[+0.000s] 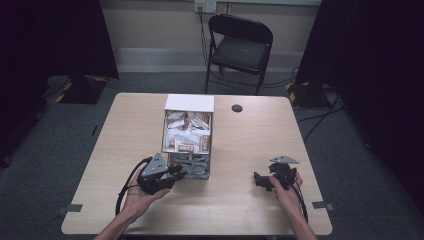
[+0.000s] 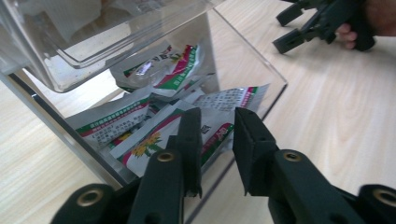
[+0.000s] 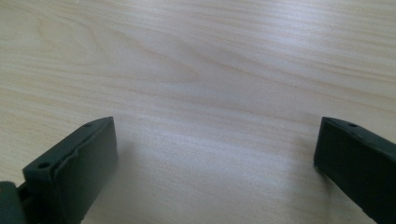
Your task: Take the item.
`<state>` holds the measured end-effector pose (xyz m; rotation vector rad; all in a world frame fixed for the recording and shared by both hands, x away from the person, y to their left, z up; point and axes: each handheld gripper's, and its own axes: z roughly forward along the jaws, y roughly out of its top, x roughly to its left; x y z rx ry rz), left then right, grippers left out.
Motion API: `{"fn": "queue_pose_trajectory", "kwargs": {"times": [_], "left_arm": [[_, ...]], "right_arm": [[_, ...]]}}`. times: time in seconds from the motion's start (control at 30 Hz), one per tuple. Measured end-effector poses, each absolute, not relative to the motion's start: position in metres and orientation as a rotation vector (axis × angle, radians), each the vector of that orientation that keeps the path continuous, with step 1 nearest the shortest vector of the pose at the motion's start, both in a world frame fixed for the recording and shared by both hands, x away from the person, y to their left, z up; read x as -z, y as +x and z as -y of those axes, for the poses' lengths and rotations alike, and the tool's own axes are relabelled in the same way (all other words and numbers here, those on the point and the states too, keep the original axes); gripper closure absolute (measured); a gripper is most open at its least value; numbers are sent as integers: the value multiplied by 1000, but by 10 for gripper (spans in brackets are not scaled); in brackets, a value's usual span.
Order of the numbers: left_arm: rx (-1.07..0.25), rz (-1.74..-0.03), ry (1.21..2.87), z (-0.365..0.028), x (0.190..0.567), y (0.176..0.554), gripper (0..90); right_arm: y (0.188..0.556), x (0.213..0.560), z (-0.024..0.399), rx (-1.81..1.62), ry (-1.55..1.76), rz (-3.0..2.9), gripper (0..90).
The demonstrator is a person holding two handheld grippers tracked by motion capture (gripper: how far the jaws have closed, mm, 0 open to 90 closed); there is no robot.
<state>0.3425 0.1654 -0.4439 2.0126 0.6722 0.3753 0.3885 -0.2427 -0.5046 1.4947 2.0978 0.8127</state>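
Observation:
A clear plastic dispenser box (image 1: 168, 131) stands mid-table, its upper part full of sachets (image 1: 187, 134) under a white lid (image 1: 190, 102). At its open bottom slot lie several green, red and white sachets (image 2: 140, 142). My left gripper (image 1: 183, 173) points into that slot. Its jaws (image 2: 218, 116) stand a little apart just above the front sachet, with nothing pressed between the pads. My right gripper (image 1: 258, 180) rests low over bare wood at the right, and its jaws (image 3: 217, 126) are spread wide with nothing between them. The left gripper view also catches that right gripper (image 2: 292, 35).
The wooden table (image 1: 240, 210) has a small black round disc (image 1: 237, 108) to the right of the box. A black folding chair (image 1: 241, 46) stands beyond the far edge. Cables run across the grey floor at the right, and dark curtains hang on both sides.

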Motion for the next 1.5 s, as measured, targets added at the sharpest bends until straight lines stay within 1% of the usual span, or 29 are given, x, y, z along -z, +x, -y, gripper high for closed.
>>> {"fn": "queue_pose_trajectory", "kwargs": {"times": [0.23, 0.43, 0.53, 0.67, 0.7, 0.77, 0.83, 1.17, 1.5], "left_arm": [[-385, -703, 1979, -165, 449, 349, 703], [-370, -682, 1996, -161, 452, 350, 714], [-388, -683, 2012, -162, 453, 350, 714], [-391, -694, 2005, -160, 455, 350, 767], [-383, -695, 2005, -161, 456, 350, 814], [-376, -696, 2005, -161, 457, 351, 868], [-359, -697, 2001, -161, 457, 352, 898], [-276, -722, 1954, -163, 453, 350, 900], [-244, -733, 1913, -168, 448, 347, 900]], "right_arm": [[388, 505, 242, -813, 1490, -2103, 0], [388, 505, 242, -813, 1490, -2103, 0], [388, 505, 243, -813, 1490, -2103, 0], [388, 505, 242, -813, 1490, -2103, 0], [388, 505, 242, -813, 1490, -2103, 0], [388, 505, 242, -813, 1490, -2103, 0], [388, 505, 242, -814, 1490, -2103, 0], [388, 505, 242, -814, 1490, -2103, 0], [388, 505, 242, -813, 1490, -2103, 0]]}}
